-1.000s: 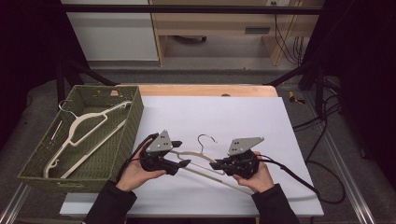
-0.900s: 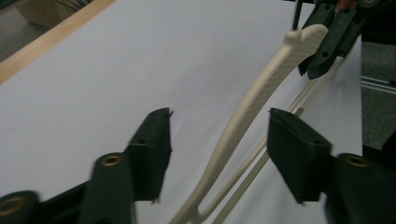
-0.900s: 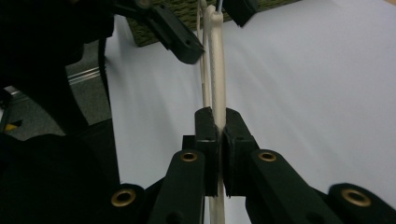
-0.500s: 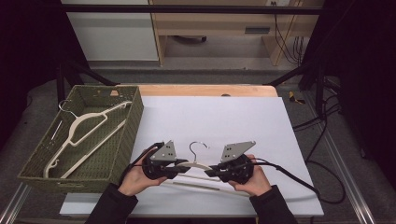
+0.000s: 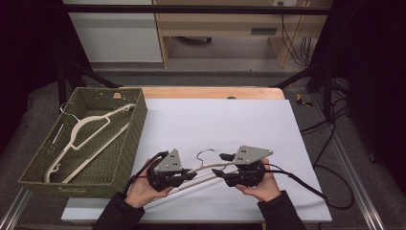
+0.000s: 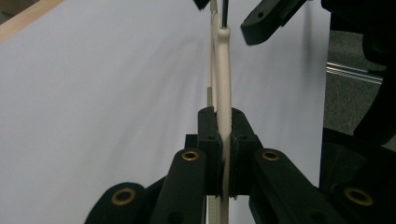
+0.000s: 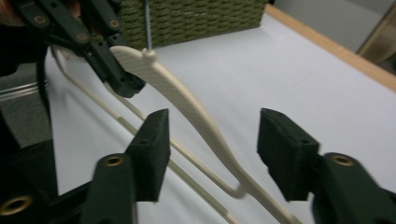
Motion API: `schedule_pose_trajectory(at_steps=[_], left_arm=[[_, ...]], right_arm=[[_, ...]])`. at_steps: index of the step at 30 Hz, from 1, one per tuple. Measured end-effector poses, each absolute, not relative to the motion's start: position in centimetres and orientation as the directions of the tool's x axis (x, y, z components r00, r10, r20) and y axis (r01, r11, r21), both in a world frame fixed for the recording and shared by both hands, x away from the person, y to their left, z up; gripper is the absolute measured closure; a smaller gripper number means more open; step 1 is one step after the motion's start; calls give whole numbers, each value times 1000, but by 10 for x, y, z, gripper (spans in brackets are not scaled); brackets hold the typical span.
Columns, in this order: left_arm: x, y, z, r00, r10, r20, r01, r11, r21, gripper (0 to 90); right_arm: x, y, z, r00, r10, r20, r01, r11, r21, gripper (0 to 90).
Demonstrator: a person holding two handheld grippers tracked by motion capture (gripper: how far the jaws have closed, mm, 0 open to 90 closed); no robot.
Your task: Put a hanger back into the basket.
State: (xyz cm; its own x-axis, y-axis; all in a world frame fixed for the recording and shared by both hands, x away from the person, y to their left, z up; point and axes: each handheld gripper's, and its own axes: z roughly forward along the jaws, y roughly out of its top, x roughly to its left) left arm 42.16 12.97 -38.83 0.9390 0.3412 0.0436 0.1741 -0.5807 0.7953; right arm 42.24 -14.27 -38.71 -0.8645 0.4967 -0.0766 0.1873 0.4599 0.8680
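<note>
Meanwhile, at the near edge of the white desk (image 5: 249,120), a person holds a cream hanger (image 5: 210,168) between 2 grippers. The left gripper (image 6: 224,140) has just been closing and now clamps the hanger's left arm. The right gripper (image 7: 212,140) has just been opening; its jaws stand apart around the hanger's right arm without touching it. At far left, a green basket (image 5: 125,143) holds 1 more hanger (image 5: 91,132).

Green wicker basket (image 5: 127,143) with another hanger (image 5: 86,136)
</note>
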Motion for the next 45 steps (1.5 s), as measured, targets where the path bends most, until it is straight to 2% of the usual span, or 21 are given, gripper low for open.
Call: schedule_pose_trajectory(at_steps=[7, 14, 19, 27, 35, 45], left_arm=[[423, 139, -381, 891, 453, 45, 225, -524, 821, 857], [424, 154, -370, 849, 528, 41, 248, -465, 850, 857], [423, 165, -359, 825, 564, 37, 251, -425, 870, 856], [422, 183, -340, 786, 617, 35, 254, -375, 892, 856], [425, 205, -312, 775, 632, 31, 240, -339, 910, 856], [442, 258, -276, 756, 654, 1, 255, -296, 920, 855]], right_arm=[[420, -170, -383, -817, 575, -48, 195, 353, 915, 277], [422, -192, -393, -758, 653, -13, 258, 318, 913, 160], [424, -204, -399, -723, 691, 9, 299, 301, 905, 133], [426, -215, -401, -683, 729, 28, 309, 254, 917, 89], [426, -226, -401, -638, 769, 38, 324, 224, 919, 49], [425, -230, -401, -622, 781, 49, 335, 208, 919, 36]])
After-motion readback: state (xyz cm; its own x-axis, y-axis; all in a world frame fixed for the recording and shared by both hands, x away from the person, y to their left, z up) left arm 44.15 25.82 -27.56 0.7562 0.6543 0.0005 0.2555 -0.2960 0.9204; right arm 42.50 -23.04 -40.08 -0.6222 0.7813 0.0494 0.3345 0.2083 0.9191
